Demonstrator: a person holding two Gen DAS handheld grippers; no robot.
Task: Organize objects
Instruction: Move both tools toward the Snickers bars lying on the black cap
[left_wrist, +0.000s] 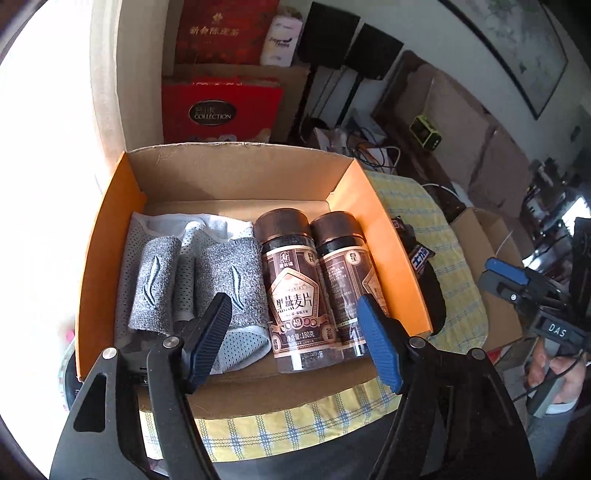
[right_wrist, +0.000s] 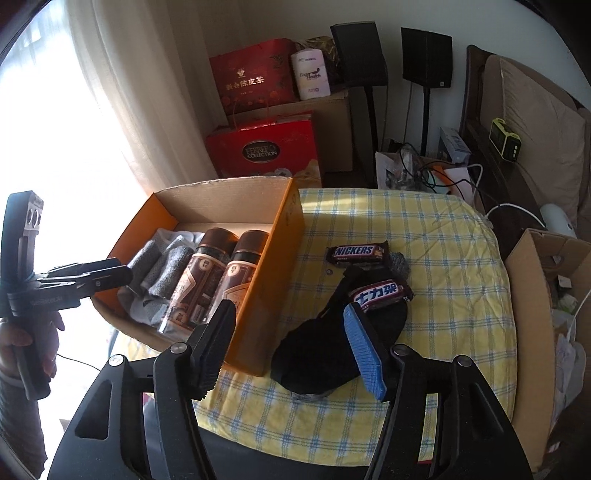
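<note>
judging from the layout, the likeliest slip is a snickers bar (right_wrist: 357, 254) being knocked off the black cloth (right_wrist: 332, 343) when it is lifted, both bars resting on it right of centre. in the orange box (left_wrist: 101, 236), left of centre, grey wrist bands (left_wrist: 155, 284) are laid beside two oat jars (left_wrist: 295, 291). the left gripper (left_wrist: 295, 339) and right gripper (right_wrist: 291, 347) are held apart, empty.

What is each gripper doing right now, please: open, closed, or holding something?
Left gripper: open, holding nothing, above the two jars in the cardboard box.
Right gripper: open, holding nothing, above the black sock.
</note>
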